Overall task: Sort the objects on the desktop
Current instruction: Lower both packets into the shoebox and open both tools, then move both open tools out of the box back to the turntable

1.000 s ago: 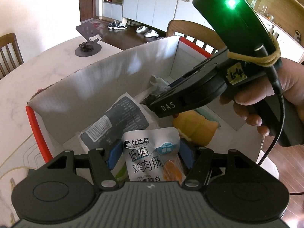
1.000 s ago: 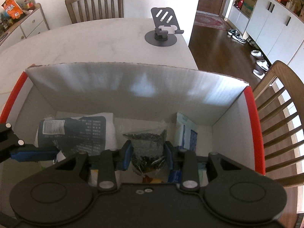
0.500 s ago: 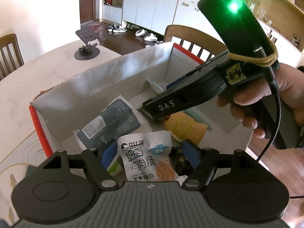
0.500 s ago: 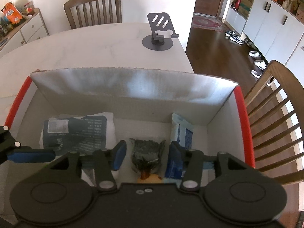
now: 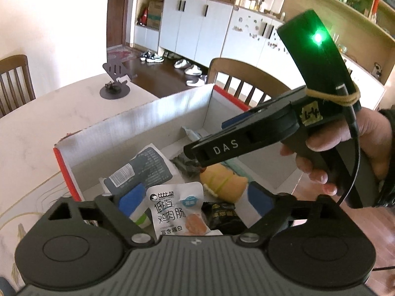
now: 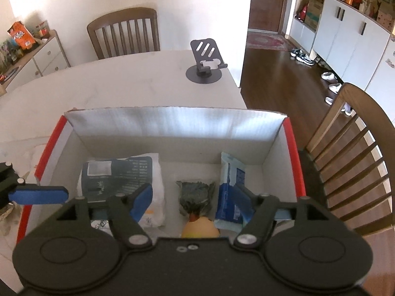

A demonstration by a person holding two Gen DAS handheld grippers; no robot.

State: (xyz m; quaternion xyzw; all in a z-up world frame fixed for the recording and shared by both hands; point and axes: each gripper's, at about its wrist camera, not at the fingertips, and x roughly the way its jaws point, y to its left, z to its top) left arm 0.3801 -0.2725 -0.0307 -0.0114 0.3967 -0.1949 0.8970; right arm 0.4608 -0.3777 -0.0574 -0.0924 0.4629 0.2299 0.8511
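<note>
Left gripper [image 5: 195, 204]: jaws opening, spread wide over the cardboard box [image 5: 148, 120]; the white chicken-sausage pouch [image 5: 176, 208] lay between the blue pads, untouched by either, resting on the box contents. Right gripper [image 6: 195, 198]: jaws likewise opening, nothing pressed; the dark seaweed packet [image 6: 195, 194] lay loose in the gap below them, on the box floor. Directly beneath the right gripper: a yellow-orange soft item [image 6: 200, 229], partly hidden by the gripper body. Left of its jaws: a grey-and-white bag [image 6: 123, 175] with a barcode label, lying flat. Right of its jaws: a blue-and-white pouch [image 6: 230, 187], leaning against the box wall. Just right of the left gripper's pouch: a small black-and-gold sachet [image 5: 222, 215]. Beyond the box, ahead of both grippers: a dark phone stand [image 6: 205, 66] upright on the pale table [image 6: 111, 86], well apart from the box; wooden chairs past the table edge. Progress, judged: two items appeared just released into the box, joining several already sorted; the visible tabletop carried no further loose items besides the stand, so little seemed left, though the area behind the grippers was out of view.
</note>
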